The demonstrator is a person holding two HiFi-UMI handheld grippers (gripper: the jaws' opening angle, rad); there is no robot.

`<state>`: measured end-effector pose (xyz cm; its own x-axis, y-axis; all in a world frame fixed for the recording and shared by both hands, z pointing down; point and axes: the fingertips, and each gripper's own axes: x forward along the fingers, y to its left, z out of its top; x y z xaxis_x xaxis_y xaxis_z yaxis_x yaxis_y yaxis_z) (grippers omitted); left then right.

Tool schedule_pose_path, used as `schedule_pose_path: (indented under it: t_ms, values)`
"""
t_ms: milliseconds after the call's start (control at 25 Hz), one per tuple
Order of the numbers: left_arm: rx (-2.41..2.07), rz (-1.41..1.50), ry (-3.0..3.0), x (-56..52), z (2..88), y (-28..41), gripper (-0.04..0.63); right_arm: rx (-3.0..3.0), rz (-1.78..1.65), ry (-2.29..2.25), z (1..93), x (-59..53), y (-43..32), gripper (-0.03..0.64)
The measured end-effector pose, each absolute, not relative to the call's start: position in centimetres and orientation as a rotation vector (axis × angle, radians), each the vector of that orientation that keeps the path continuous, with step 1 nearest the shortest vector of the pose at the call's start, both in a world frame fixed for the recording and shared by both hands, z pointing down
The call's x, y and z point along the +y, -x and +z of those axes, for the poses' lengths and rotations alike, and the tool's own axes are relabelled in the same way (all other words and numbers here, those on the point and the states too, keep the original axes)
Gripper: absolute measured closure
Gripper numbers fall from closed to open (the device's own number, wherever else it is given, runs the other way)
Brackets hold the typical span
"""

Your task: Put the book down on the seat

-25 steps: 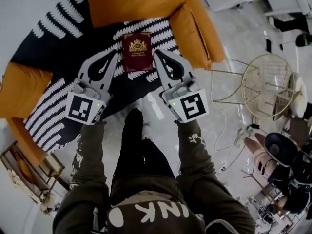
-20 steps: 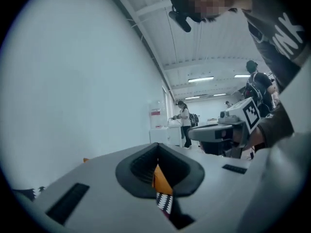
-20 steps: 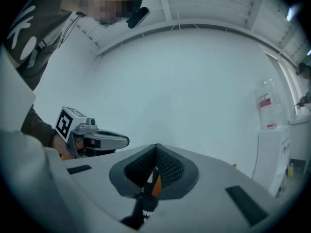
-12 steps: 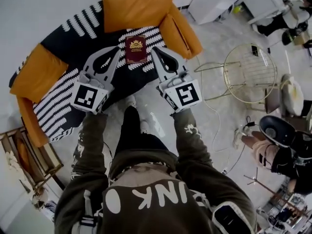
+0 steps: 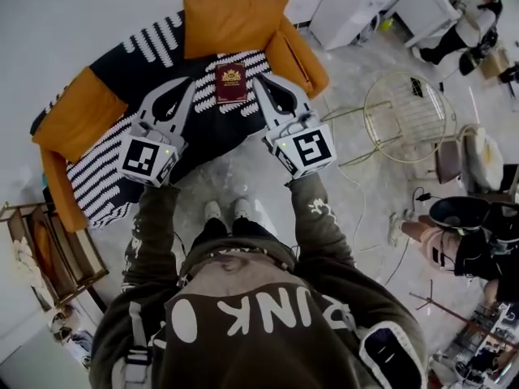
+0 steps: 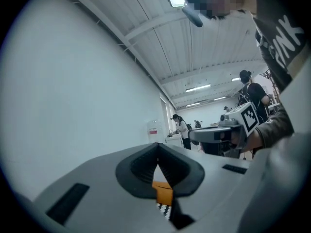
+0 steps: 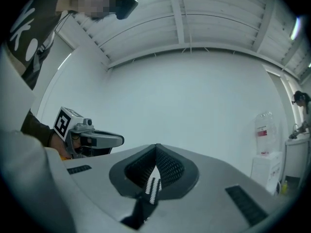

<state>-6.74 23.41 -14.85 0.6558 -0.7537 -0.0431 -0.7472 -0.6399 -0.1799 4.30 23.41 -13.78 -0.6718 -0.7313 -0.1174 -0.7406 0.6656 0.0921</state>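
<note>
At your far left an orange cushion [image 5: 77,116] forms the end of the sofa, and the black seat [image 5: 142,59] with its white stripes spreads out from it. Your left tool [image 5: 190,85] hangs over that seat with its jaws pressed together and nothing between them; through the slit under the tips, the left gripper view shows only a sliver of orange and of striped fabric. The book [image 5: 231,83], dark red with a gold crest on its cover, lies flat on the seat just in front of the orange back cushion [image 5: 235,23]. From above it shows between your two tool tips, and neither tool grips it. Your right tool [image 5: 262,85] is likewise closed and empty, pointing at the seat beside the orange right-hand cushion [image 5: 296,55]. Well off to your right, a round gold wire frame [image 5: 405,116] stands on the pale floor [image 5: 243,173].
</note>
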Motion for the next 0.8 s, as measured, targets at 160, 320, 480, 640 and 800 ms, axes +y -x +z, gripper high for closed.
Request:
schedule_pose_path:
  t_ms: [160, 320, 480, 640, 800]
  values:
    - [1.226, -0.022, 2.679, 24.6, -16.5, 7.4, 0.591, 2.793, 0.244, 1.228, -15.7, 24.7, -3.3, 0.607]
    - [1.207, -0.007, 2.669, 25.8, -17.6, 8.1, 0.591, 2.789, 0.268, 1.221, -16.7, 25.8, -2.0, 0.607]
    - [1.203, 0.003, 2.665, 26.4, -18.0, 9.4, 0.592, 2.793, 0.278, 1.214, -16.9, 26.3, -0.4, 0.607]
    - [1.198, 0.011, 2.664, 26.6, -18.5, 10.1, 0.592, 2.808, 0.299, 1.204, -17.2, 26.5, 0.5, 0.607]
    - [1.195, 0.023, 2.656, 27.0, -18.9, 10.6, 0.591, 2.811, 0.304, 1.206, -17.3, 26.7, 1.0, 0.607]
